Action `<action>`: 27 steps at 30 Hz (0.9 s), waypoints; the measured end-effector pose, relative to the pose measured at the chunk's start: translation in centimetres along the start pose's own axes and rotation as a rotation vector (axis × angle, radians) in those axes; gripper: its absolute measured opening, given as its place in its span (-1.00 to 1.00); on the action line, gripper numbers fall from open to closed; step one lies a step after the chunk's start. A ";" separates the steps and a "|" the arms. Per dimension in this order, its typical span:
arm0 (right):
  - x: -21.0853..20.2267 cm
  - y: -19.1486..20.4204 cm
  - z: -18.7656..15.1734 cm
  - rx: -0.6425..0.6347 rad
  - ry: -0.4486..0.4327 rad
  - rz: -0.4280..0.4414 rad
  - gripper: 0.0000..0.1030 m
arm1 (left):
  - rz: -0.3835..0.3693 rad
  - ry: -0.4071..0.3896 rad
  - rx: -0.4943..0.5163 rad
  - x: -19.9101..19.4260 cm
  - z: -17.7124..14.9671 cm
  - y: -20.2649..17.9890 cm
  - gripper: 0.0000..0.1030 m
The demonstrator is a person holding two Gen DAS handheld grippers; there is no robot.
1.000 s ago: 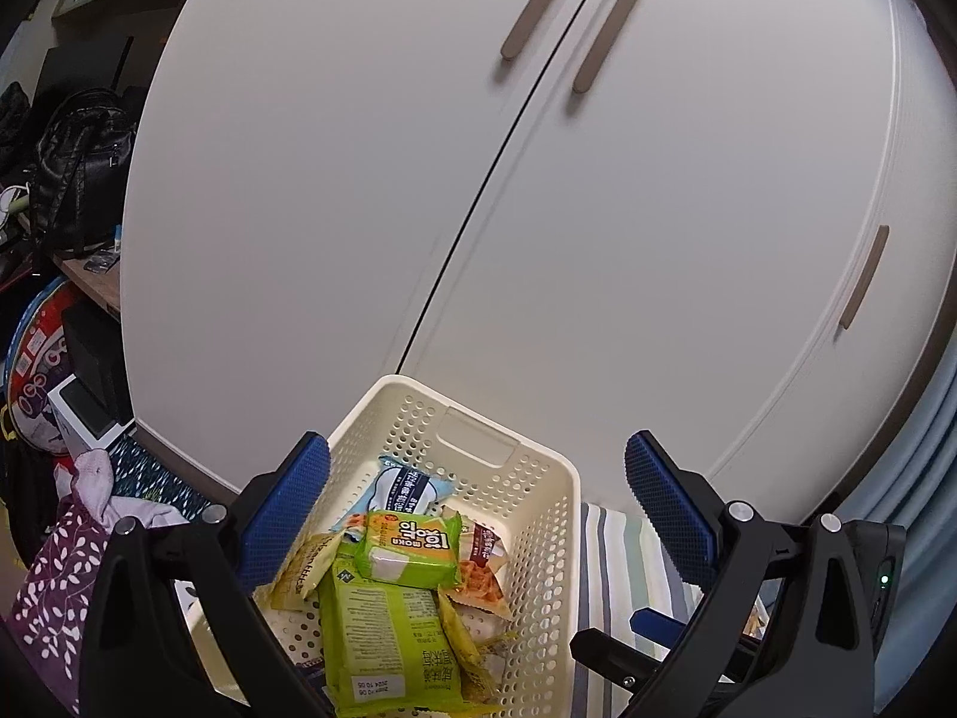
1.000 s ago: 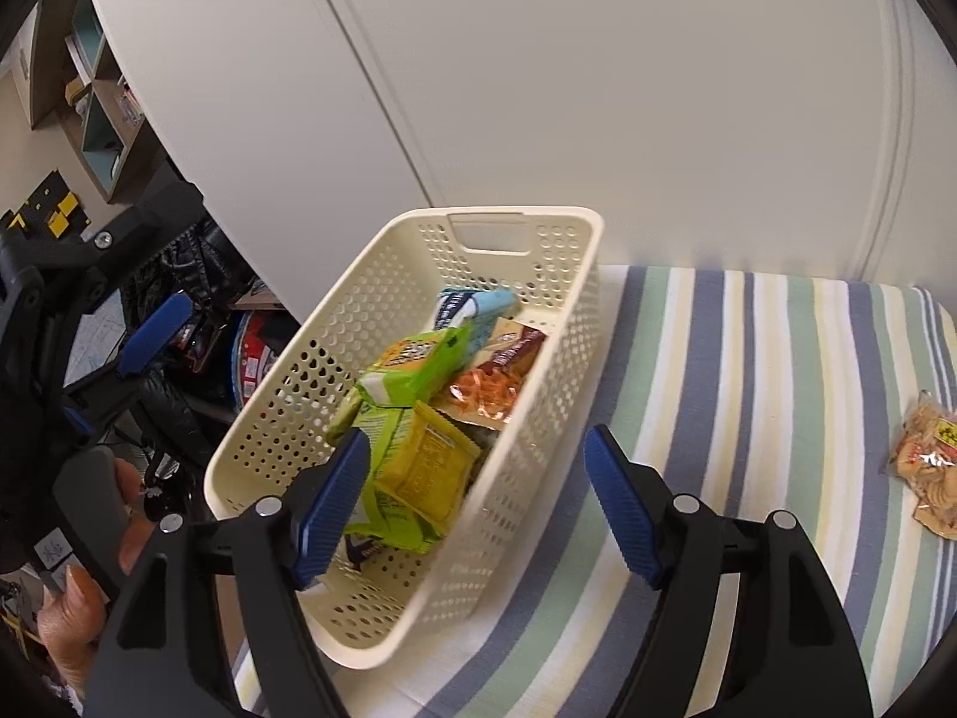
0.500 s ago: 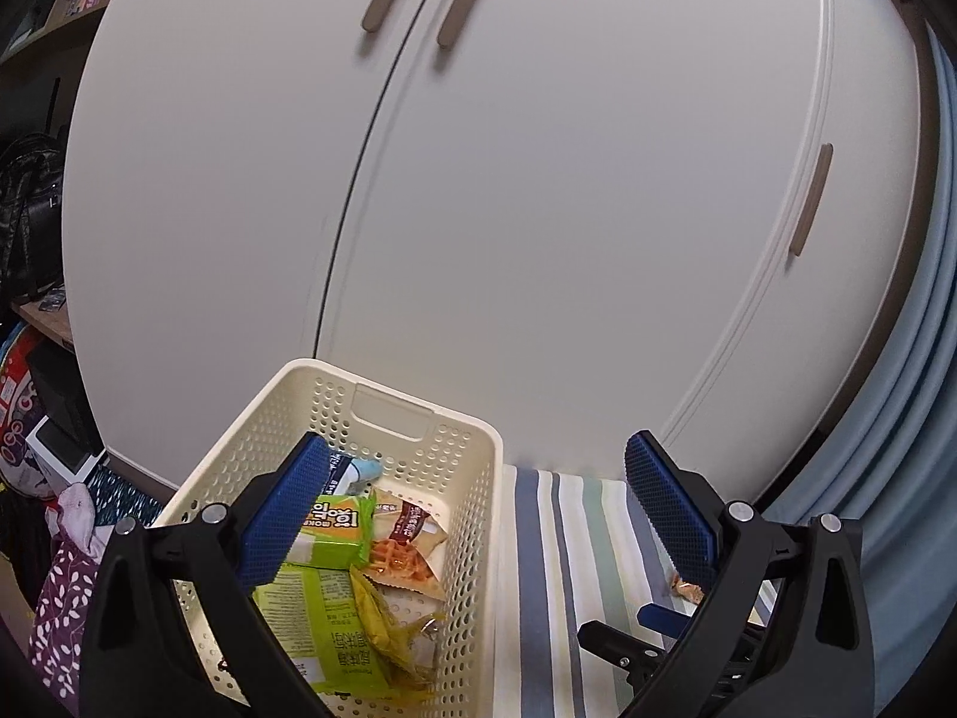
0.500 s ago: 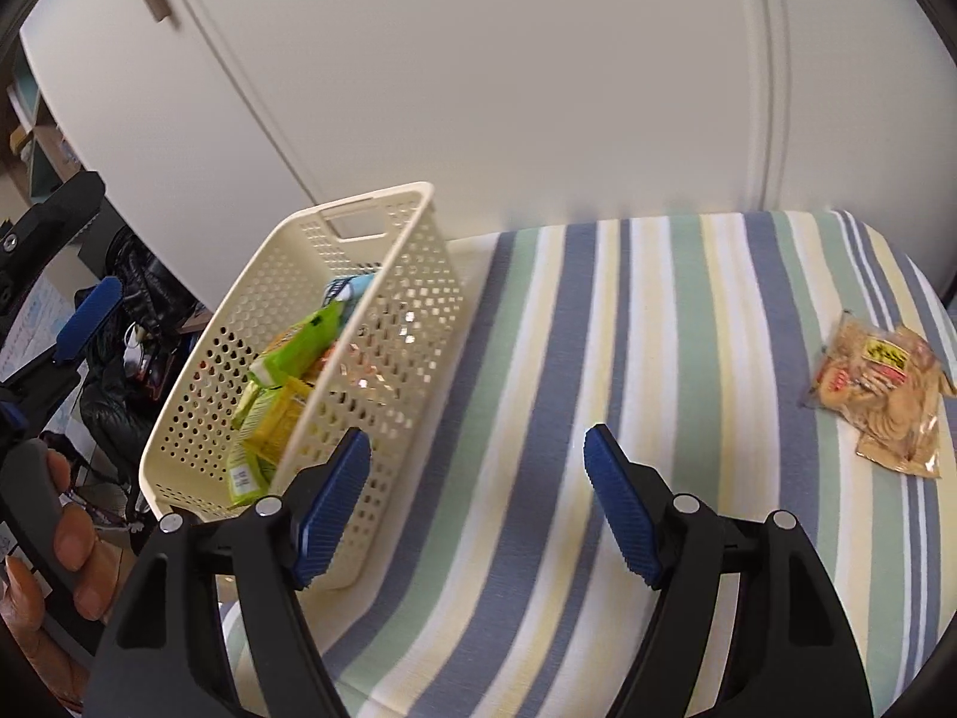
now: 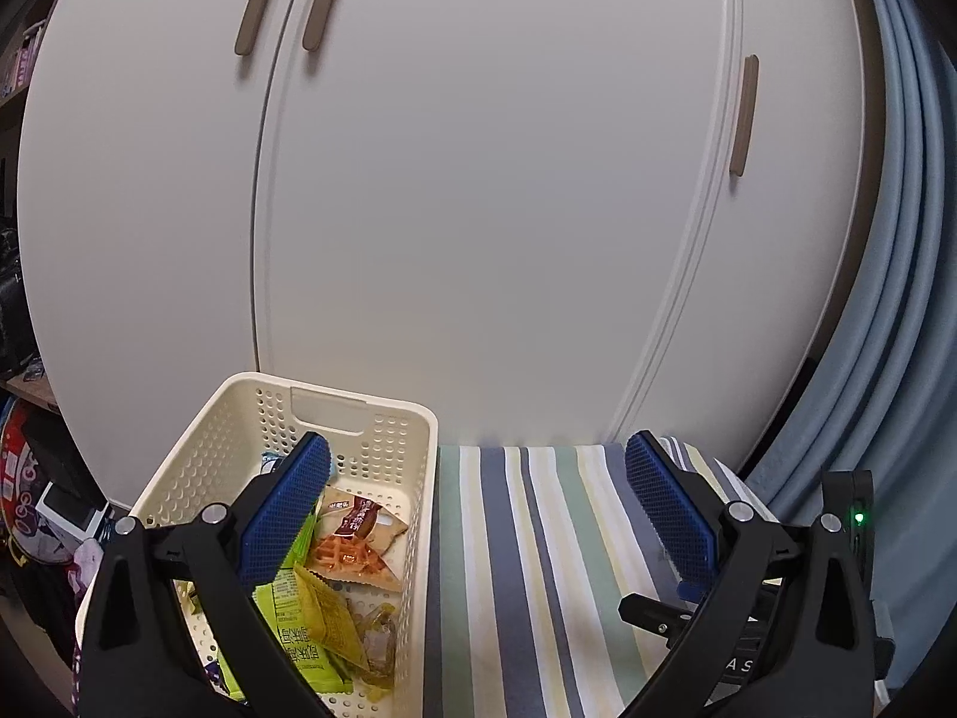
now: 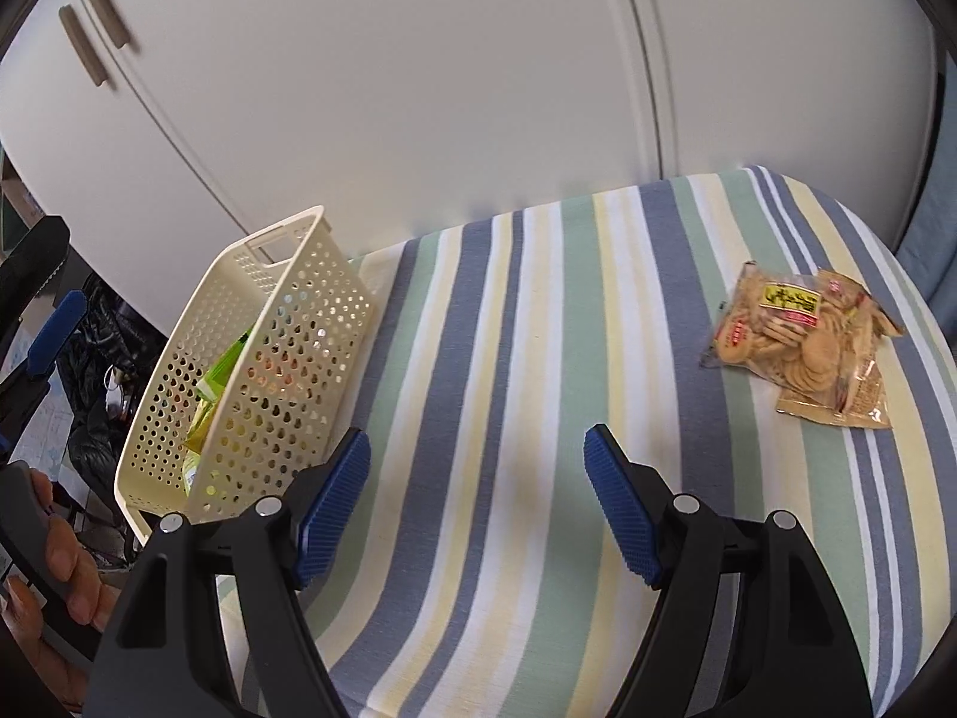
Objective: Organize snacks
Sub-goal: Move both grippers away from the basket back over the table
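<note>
Both tools were wide open with nothing in them. The left tool (image 5: 475, 499) hung over the cream perforated basket (image 5: 383, 419), which sat at the left edge of the striped bench (image 6: 538, 359) with green snack packs (image 5: 299, 652) and a waffle packet (image 5: 353, 550) inside. The right tool (image 6: 475, 499) hovered just right of the basket. A bag of crackers (image 6: 795, 341) lay well to the basket's right, on the cloth.

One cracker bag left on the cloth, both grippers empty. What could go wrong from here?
1. The clear bag of round crackers lies flat on the striped cloth; the open right gripper may pinch cloth too, or crush crackers.
2. The cream perforated plastic basket sits at the cloth's left edge; a nudge when dropping the bag could tip it off.
</note>
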State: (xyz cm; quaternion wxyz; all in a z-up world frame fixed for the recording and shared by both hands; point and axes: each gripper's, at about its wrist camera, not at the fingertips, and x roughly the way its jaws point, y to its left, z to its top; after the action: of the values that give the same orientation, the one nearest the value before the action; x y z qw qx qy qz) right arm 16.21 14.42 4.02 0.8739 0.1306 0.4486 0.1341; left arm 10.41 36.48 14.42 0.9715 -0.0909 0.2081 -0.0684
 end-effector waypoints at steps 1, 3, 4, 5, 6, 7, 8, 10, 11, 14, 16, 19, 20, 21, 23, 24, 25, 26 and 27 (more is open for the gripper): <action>-0.1 -0.4 -0.1 0.005 -0.001 -0.005 0.43 | -0.002 0.000 0.007 -0.1 -0.1 -0.3 0.95; -0.3 -1.2 -0.3 0.019 -0.004 -0.012 0.43 | -0.005 0.001 0.018 -0.1 -0.1 -0.7 0.95; -0.5 -1.6 -0.3 0.026 -0.005 -0.016 0.43 | -0.007 0.002 0.024 -0.1 -0.2 -0.9 0.95; -0.6 -2.0 -0.4 0.033 -0.006 -0.019 0.43 | -0.006 0.003 0.029 0.0 -0.2 -1.0 0.95; -0.7 -2.3 -0.5 0.041 -0.008 -0.021 0.43 | -0.006 0.005 0.033 0.1 -0.2 -1.2 0.95; -0.9 -2.9 -0.6 0.048 -0.010 -0.024 0.43 | -0.006 0.006 0.036 0.1 -0.2 -1.2 0.95; -1.0 -3.3 -0.6 0.054 -0.011 -0.029 0.43 | -0.007 0.008 0.039 0.1 -0.3 -1.3 0.95; -1.3 -4.1 -0.8 0.067 -0.015 -0.037 0.43 | -0.008 0.011 0.045 0.2 -0.2 -1.5 0.95; -1.6 -4.6 -0.9 0.073 -0.017 -0.043 0.43 | -0.009 0.012 0.050 0.3 -0.2 -1.6 0.95; -2.1 -6.1 -1.1 0.095 -0.026 -0.065 0.43 | -0.012 0.017 0.058 0.5 -0.3 -1.8 0.95; -2.5 -7.3 -1.2 0.113 -0.033 -0.083 0.44 | -0.017 0.023 0.060 0.7 -0.3 -1.9 0.95; -3.1 -9.2 -1.2 0.143 -0.043 -0.109 0.44 | -0.026 0.035 0.057 1.1 -0.4 -1.9 0.95; -3.3 -9.7 -1.1 0.149 -0.048 -0.117 0.44 | -0.031 0.040 0.055 1.3 -0.4 -1.9 0.95; -3.4 -10.4 -1.0 0.157 -0.053 -0.128 0.44 | -0.037 0.045 0.052 1.5 -0.5 -1.9 0.95; -3.5 -11.2 -0.7 0.171 -0.060 -0.146 0.43 | -0.046 0.056 0.051 1.8 -0.6 -2.0 0.95; -3.4 -11.5 -0.5 0.176 -0.063 -0.151 0.44 | -0.051 0.061 0.052 2.0 -0.7 -2.1 0.95; -3.4 -11.9 -0.2 0.177 -0.066 -0.160 0.44 | -0.055 0.066 0.053 2.2 -0.8 -2.2 0.95; -3.2 -12.2 0.2 0.176 -0.070 -0.171 0.43 | -0.059 0.072 0.053 2.3 -1.0 -2.3 0.95; -3.0 -12.6 0.6 0.176 -0.073 -0.180 0.44 | -0.065 0.081 0.053 2.6 -1.1 -2.4 0.95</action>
State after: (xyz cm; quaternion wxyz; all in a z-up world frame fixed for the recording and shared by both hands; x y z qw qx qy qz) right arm 16.48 1.58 2.20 0.8833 0.1706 0.4366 0.0104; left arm 12.10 33.51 12.91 0.9617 -0.0689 0.2421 -0.1089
